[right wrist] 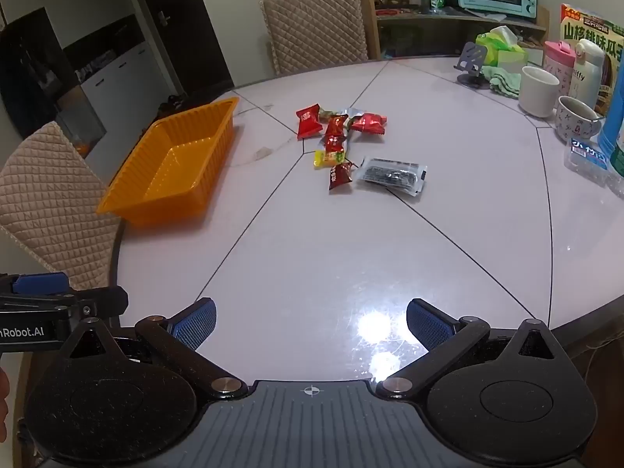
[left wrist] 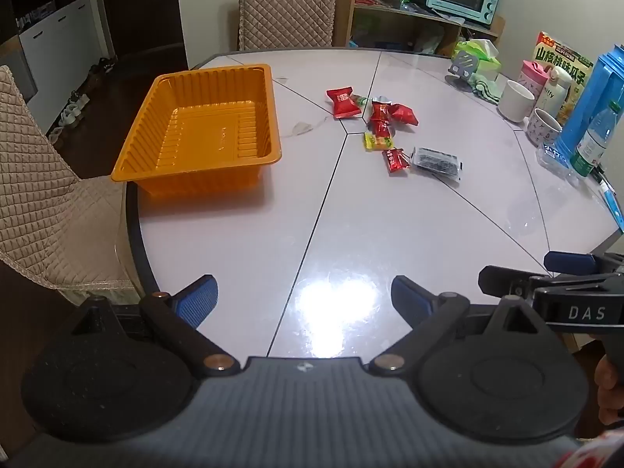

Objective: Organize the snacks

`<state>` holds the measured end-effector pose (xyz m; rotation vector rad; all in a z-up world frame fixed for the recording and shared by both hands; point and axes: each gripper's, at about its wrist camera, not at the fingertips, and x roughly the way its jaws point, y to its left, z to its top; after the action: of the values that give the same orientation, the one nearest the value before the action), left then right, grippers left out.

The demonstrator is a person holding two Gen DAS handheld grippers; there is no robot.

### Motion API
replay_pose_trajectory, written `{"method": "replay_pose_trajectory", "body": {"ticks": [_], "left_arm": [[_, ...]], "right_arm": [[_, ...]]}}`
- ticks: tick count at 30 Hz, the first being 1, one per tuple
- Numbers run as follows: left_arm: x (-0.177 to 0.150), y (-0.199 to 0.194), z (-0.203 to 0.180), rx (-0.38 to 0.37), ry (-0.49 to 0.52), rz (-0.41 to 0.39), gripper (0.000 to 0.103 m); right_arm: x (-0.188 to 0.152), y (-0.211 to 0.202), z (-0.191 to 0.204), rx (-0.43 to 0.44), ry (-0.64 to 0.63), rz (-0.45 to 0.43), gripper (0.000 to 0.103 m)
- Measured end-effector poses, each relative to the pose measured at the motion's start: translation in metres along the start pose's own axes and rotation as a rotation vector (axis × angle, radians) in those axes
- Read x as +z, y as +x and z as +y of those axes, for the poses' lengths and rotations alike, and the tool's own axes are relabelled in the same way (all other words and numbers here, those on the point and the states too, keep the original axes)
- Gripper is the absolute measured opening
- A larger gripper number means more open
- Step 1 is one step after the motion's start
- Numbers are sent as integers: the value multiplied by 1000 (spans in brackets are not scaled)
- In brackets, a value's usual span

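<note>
An empty orange plastic tray (left wrist: 202,124) sits at the table's left edge; it also shows in the right wrist view (right wrist: 175,163). A small pile of wrapped snacks lies mid-table: several red packets (left wrist: 345,103) (right wrist: 308,121), a yellow one (left wrist: 377,142) (right wrist: 327,158) and a clear packet with dark contents (left wrist: 436,162) (right wrist: 392,175). My left gripper (left wrist: 304,298) is open and empty over the near table edge. My right gripper (right wrist: 312,321) is open and empty beside it, and part of it shows in the left wrist view (left wrist: 546,273).
White round table (left wrist: 351,234) with dark seam lines. Along its right side stand mugs (left wrist: 514,99), a pink cup, a snack box, a blue box (left wrist: 592,105), a water bottle and a tissue pack. Quilted chairs stand at the left (left wrist: 43,195) and far side (left wrist: 286,7).
</note>
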<state>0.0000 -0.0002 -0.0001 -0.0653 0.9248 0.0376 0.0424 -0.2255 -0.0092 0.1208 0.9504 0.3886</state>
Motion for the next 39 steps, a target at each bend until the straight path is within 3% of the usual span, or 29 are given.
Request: {"method": "replay_pose_trajectory", "body": {"ticks": [39], "left_arm": [[0,0,0,-5,-3,0,95]], "right_arm": [[0,-6,1,-7,-1,-3,103]]}}
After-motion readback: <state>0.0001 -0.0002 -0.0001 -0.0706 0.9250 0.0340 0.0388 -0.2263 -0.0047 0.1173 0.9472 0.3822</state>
